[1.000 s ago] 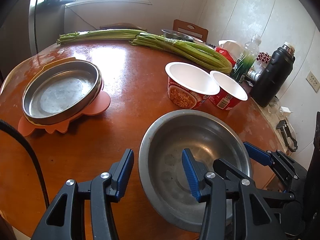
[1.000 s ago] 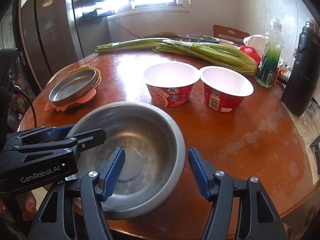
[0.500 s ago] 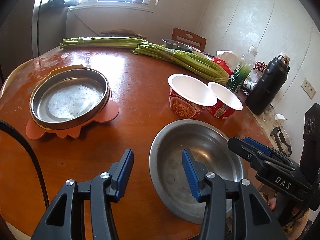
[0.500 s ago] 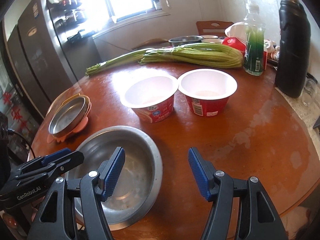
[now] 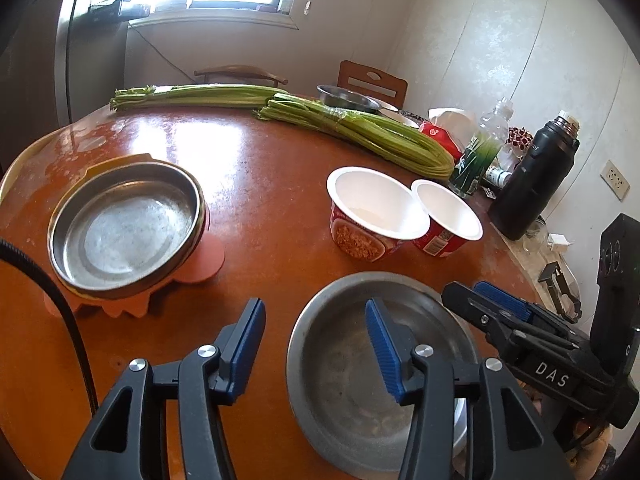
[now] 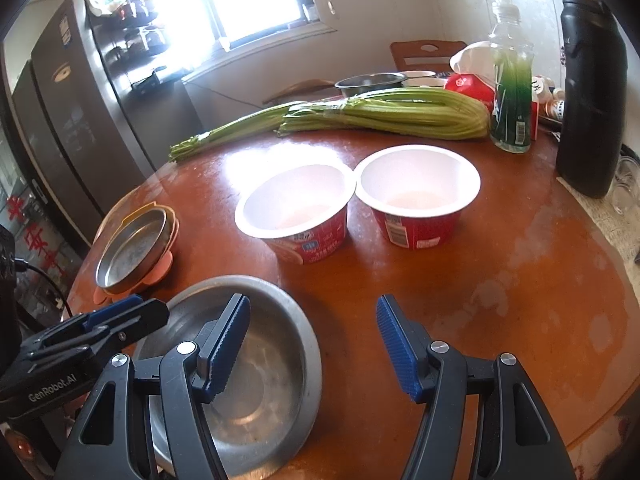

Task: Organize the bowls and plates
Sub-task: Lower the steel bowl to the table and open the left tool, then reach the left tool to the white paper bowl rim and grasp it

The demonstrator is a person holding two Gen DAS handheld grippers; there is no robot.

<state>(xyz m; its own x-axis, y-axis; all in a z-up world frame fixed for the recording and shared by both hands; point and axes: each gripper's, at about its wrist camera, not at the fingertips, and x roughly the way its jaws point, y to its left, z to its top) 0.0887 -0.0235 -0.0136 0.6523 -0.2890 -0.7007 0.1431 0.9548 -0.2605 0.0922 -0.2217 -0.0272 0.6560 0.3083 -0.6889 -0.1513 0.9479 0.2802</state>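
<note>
A large steel bowl (image 5: 360, 392) sits at the table's near edge; it also shows in the right wrist view (image 6: 260, 380). My left gripper (image 5: 316, 344) is open and empty above its left rim. My right gripper (image 6: 314, 340) is open and empty above its right rim. A steel plate (image 5: 128, 232) rests on an orange mat at the left; it also shows in the right wrist view (image 6: 132, 244). Two empty red noodle cups stand side by side: one (image 6: 296, 216) on the left, one (image 6: 418, 196) on the right.
Long green celery bundles (image 6: 384, 114) lie across the far side of the round wooden table (image 6: 500, 280). A black thermos (image 6: 590, 92), a green bottle (image 6: 512, 80) and a red packet stand at the right. Another steel bowl (image 6: 370, 82) sits at the back.
Both grippers have pulled back and risen, so the steel bowl looks smaller and lower in both views. The right view has swung toward the noodle cups. Both jaws stay open.
</note>
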